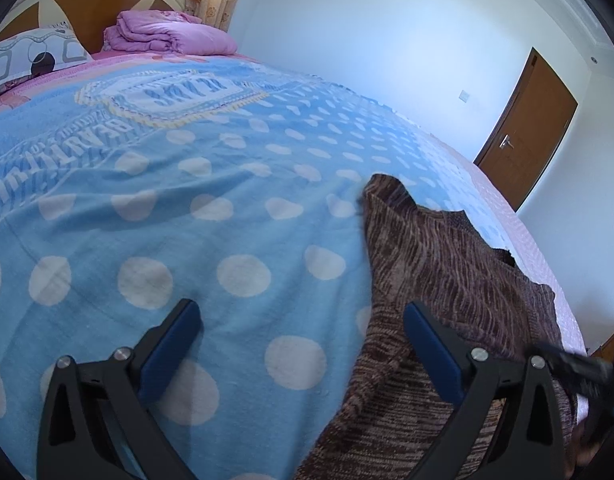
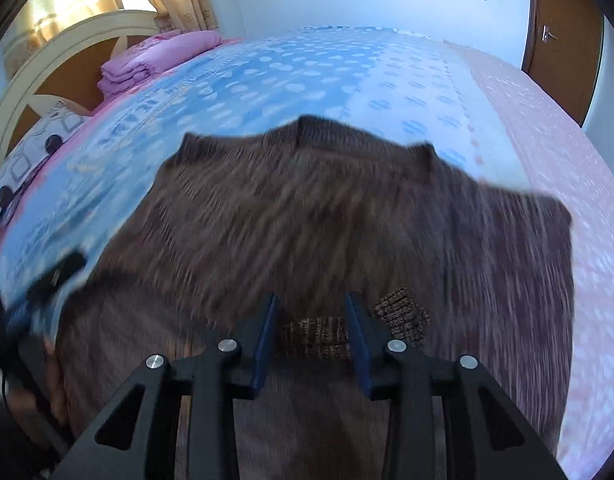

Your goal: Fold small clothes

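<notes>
The right gripper [image 2: 311,336] has its blue-padded fingers [image 2: 264,340] drawn partly together around a ribbed edge of the brown knit sweater [image 2: 307,216]; whether they actually pinch it cannot be told. The left gripper [image 1: 303,344] is spread wide and holds nothing, one finger over the bedspread, the other above the sweater's side. The sweater lies on the bed, sleeves and collar outspread toward the far side, a hem portion apparently turned up. Judgement: folding is at an early stage, and most folds remain. The knit is soft, mottled brown and ribbed at cuffs; the blue polka-dot bedspread [image 1: 187,240] beneath looks like flat terry.
</notes>
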A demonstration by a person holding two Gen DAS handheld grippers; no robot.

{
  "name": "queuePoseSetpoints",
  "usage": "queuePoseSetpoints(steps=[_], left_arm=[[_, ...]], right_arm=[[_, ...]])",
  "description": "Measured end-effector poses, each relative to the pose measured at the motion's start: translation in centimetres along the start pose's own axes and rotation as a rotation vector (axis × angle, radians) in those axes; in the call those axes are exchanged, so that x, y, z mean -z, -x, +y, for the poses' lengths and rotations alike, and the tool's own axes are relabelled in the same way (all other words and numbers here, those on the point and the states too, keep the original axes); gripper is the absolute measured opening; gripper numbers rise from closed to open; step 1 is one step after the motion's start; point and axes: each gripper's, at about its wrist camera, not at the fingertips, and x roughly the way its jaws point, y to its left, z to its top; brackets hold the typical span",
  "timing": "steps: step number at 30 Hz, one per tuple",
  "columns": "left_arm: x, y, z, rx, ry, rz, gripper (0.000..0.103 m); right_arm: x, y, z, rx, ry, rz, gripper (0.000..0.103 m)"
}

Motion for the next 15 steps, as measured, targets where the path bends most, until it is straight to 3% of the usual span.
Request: queuePoseSetpoints(steps=[4,11,13,15], left_arm=[[0.0,-0.1,-0.1,-0.011,-0.006,0.008,0.103],[-0.1,-0.2,0.2,0.006,-0.008,0.039,0.103],[-0.2,0.1,-0.2,0.0,-0.064,0.09,0.103],[0.4,1.4,-0.9,0.001,-0.191,0.15,0.103]], right_arm=[[4.9,2.5,-1.9,0.0,-0.094,0.027,0.037],[11.3,10.3,-4.2,0.021,-0.251,-0.058,0.037],[12.4,13.3,-4.7,0.051,-0.284,-0.1,0.037],[13.5,16.1,-5.3,0.085,-0.3,-0.138,0.037]])
